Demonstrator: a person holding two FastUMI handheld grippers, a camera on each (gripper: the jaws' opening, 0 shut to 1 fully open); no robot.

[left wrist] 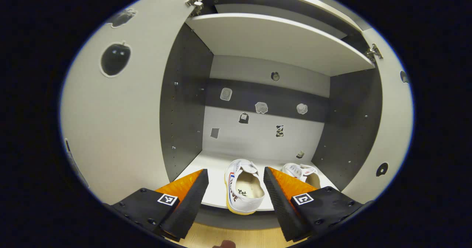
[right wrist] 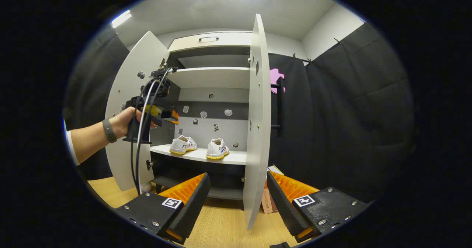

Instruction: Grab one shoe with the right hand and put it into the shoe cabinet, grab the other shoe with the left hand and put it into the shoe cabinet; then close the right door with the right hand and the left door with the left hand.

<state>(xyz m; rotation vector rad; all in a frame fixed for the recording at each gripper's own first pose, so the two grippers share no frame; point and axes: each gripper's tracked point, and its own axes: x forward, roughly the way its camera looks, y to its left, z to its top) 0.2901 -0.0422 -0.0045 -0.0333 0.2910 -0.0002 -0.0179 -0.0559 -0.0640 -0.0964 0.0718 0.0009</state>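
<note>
Two white shoes with yellow soles stand side by side on the lower shelf of the shoe cabinet, heels toward me. In the left gripper view, one shoe lies just beyond my open left gripper and the other shoe peeks out behind its right finger. In the right gripper view the same shoes sit well inside. My right gripper is open and holds nothing, back from the cabinet, facing the edge of the open right door. A hand holds the left gripper above the shelf.
Both doors stand wide open: the left door and the right door. An upper shelf spans the cabinet above the shoes. A small box stands on the wooden floor behind the right door.
</note>
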